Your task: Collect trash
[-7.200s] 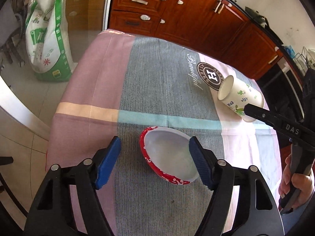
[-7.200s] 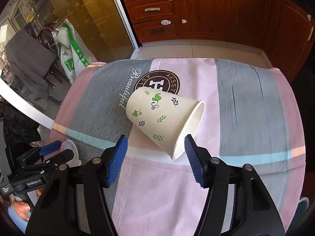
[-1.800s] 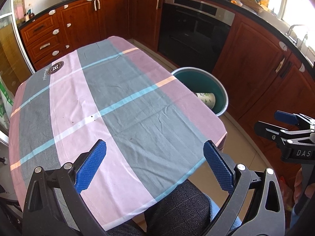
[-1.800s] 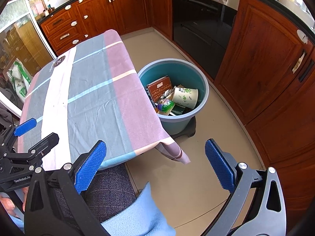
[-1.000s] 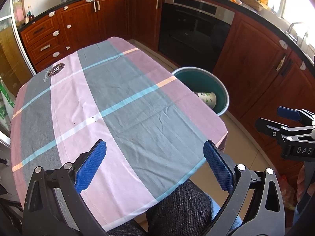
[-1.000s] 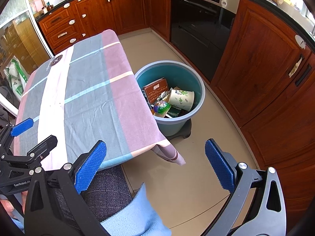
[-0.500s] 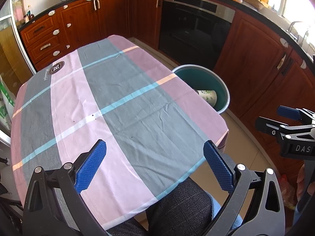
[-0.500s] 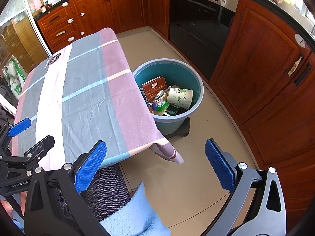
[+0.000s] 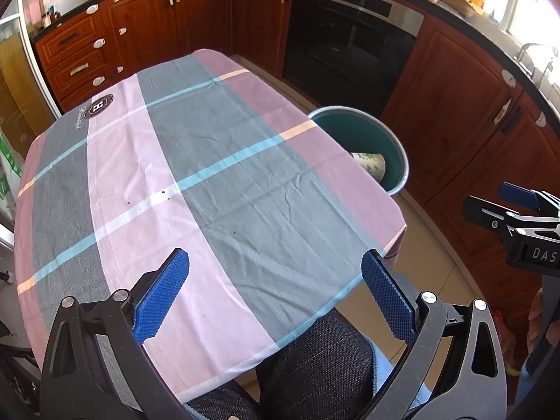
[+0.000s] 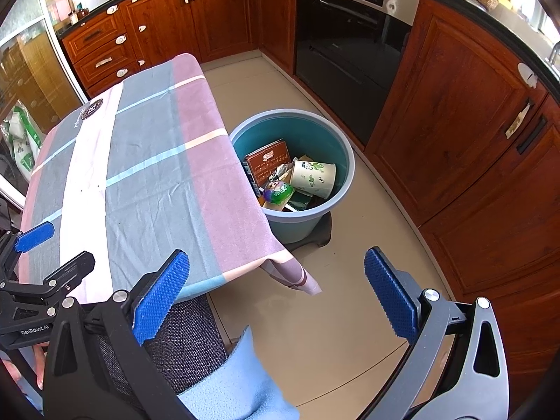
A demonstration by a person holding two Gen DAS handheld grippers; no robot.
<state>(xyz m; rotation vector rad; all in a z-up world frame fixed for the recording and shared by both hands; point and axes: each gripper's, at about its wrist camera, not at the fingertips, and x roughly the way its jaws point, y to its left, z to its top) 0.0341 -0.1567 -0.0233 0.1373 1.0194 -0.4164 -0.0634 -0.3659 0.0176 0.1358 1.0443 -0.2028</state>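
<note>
Lying in teal bin (image 10: 341, 189), paper cup (image 10: 312, 178), both jaws spread

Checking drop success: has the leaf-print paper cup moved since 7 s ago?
Yes. The paper cup then lay on the tablecloth beside its round logo; now it lies inside the teal bin on the floor off the table's corner.

Both tools are the same build: black plastic frames with triangular cutouts, silver screw heads at the pivots, and bright blue pads with a knurled diamond texture. The left tool (image 9: 274, 295) has "GenRobot.AI" printed in white on its side; the right tool (image 10: 276, 295) shows "DAS" in white lettering. The person wears dark grey woven trousers (image 9: 315, 364) and a light blue fleece sleeve (image 10: 241, 388).
</note>
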